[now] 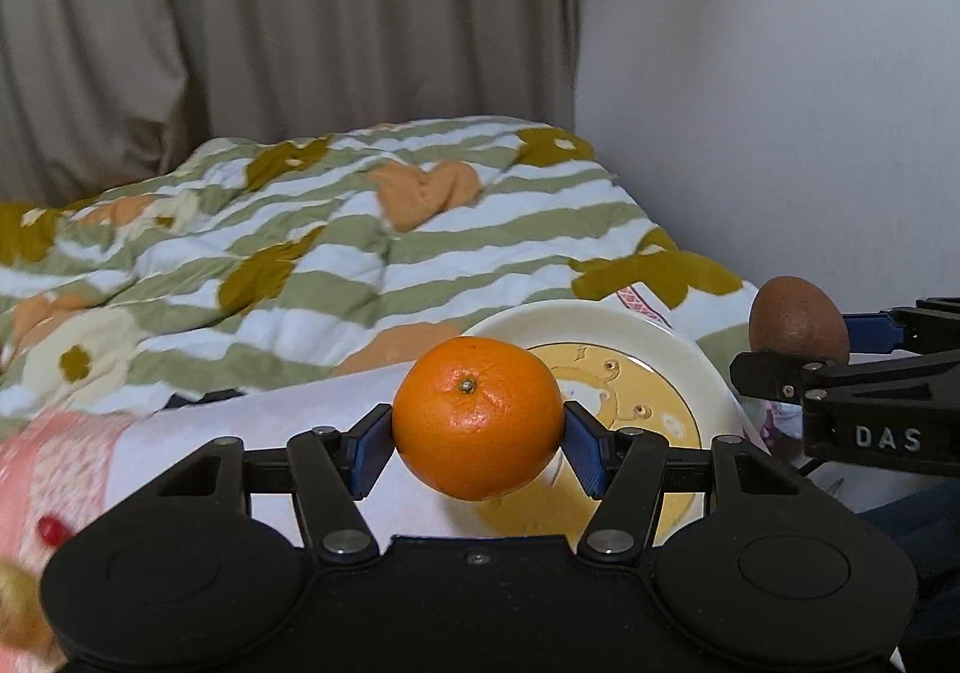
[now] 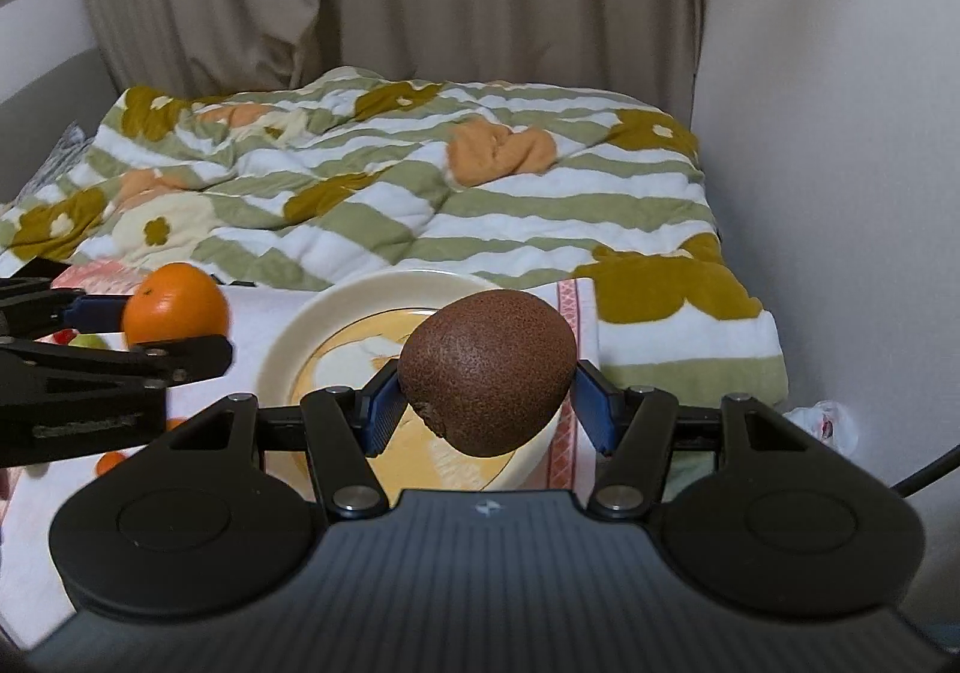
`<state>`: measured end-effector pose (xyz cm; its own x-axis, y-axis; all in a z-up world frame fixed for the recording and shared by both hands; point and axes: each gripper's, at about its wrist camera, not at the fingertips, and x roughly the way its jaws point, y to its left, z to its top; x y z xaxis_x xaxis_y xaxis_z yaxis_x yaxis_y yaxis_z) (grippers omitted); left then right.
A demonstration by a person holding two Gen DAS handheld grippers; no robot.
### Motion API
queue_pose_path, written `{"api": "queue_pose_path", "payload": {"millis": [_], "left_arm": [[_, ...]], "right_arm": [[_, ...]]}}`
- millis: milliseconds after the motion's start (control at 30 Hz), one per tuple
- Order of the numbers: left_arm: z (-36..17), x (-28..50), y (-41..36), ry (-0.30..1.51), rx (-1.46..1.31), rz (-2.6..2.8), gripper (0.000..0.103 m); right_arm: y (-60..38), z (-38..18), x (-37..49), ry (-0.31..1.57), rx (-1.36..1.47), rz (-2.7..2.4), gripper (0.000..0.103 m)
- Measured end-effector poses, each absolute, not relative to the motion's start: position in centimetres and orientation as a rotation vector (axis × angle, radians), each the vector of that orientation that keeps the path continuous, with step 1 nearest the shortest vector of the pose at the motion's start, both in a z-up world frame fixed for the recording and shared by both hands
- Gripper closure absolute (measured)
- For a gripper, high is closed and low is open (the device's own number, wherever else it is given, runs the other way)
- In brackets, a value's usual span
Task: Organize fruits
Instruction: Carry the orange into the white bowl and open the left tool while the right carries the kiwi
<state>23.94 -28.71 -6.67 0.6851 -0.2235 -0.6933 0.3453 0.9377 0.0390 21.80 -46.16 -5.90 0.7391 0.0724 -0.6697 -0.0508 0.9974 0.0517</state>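
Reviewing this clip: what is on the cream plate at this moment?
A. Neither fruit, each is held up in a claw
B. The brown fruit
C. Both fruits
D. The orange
A. The left claw is shut on the orange and the right claw is shut on the brown fruit, both lifted clear of the plate, whose visible surface bears no fruit.

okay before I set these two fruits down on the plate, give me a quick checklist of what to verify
1. Left gripper shut on the orange: ok.
2. Right gripper shut on the kiwi: ok.
3. Plate bare where visible: ok; the fruits hide part.
4. Both fruits over the plate: kiwi ok, orange cannot tell.
5. Grippers apart, not touching: ok.
6. Plate steady on the cloth: cannot tell.
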Motion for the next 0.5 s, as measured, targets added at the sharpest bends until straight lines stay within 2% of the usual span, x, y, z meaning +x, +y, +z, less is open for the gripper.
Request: {"api": "queue_pose_path", "payload": {"millis": [500], "left_arm": [[-12.9,30.9,-33.3,0.810,0.357,-0.449,0.039]], "right_arm": [[-48.6,-8.8,26.3,0.806,0.076,-0.033,0.028]]}}
